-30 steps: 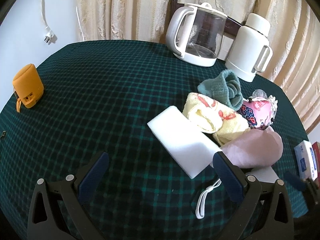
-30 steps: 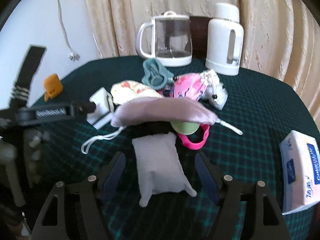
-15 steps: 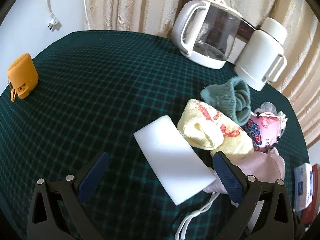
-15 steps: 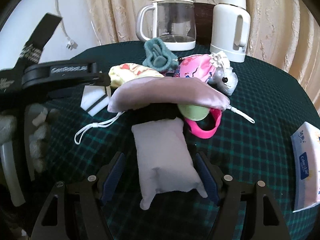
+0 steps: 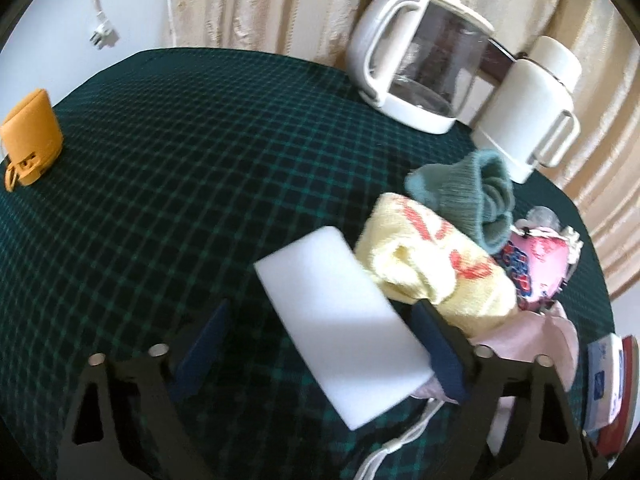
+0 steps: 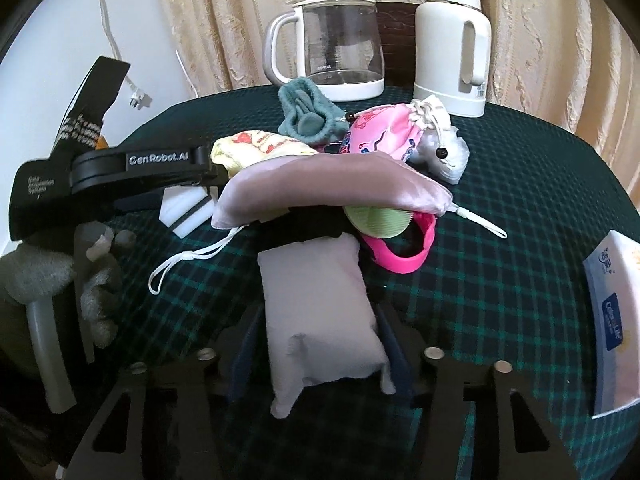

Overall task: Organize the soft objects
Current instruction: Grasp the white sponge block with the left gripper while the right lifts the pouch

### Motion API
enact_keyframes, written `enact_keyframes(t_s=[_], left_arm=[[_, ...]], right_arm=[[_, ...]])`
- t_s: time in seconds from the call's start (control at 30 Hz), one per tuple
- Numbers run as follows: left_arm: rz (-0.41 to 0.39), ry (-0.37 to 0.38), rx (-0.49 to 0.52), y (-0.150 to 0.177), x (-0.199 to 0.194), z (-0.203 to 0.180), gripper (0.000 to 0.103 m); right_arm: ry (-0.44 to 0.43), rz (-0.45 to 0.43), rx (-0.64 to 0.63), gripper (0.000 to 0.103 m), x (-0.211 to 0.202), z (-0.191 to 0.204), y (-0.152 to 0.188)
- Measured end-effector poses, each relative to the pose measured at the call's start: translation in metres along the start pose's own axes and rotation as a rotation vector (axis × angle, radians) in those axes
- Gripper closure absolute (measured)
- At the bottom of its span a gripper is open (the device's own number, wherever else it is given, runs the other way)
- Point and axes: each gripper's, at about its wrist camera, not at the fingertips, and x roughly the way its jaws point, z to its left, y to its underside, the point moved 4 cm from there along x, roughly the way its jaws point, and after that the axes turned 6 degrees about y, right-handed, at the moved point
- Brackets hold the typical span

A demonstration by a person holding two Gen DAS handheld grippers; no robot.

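A white sponge block (image 5: 340, 320) lies on the green checked tablecloth (image 5: 180, 184) between the jaws of my left gripper (image 5: 322, 304). Those jaws are closing: the right pad (image 5: 436, 344) is at the sponge's edge and the left pad (image 5: 204, 344) stands clear of it. My right gripper (image 6: 320, 312) is closing on a small pale pillow (image 6: 320, 280), with pads against both its sides. Behind them is a heap: yellow towel (image 5: 432, 264), teal sock (image 5: 468, 196), pink drawstring pouch (image 6: 384, 136), mauve satin pouch (image 6: 332, 188) and a green brush with a pink strap (image 6: 400, 256).
A glass kettle (image 5: 420, 68) and a white thermos jug (image 5: 532, 104) stand at the back by the curtain. An orange pouch (image 5: 30, 136) sits at the far left edge. A tissue pack (image 6: 612, 320) lies at the right. A gloved hand (image 6: 96, 280) holds the left gripper.
The left gripper has come in over the sponge and its jaws have narrowed around it. The right jaws have narrowed onto the pale pillow, which stays in place.
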Motion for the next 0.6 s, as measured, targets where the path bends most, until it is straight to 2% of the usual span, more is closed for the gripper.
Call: enact_keyframes(t_s=[0.1,0.23,0.33,0.6], left_arm=[[-0.004,0.056,0.008,0.003,-0.005,-0.004,0.036],[-0.006,0.122,-0.021,0.007,-0.011,-0.002,0.042],[-0.022,0.146,-0.042,0.01,-0.021,0.003,0.043],[-0.066,0.142,-0.025,0.014,-0.044,0.004,0.044]], right_arm=[[-0.012,-0.003,0.02,0.057,0.0,-0.003,-0.002],[-0.032,-0.017,0.033,0.062,-0.004,-0.005,-0.001],[-0.044,-0.029,0.036,0.063,-0.009,-0.005,0.002],[-0.076,-0.073,0.072,0.063,-0.027,-0.01,0.006]])
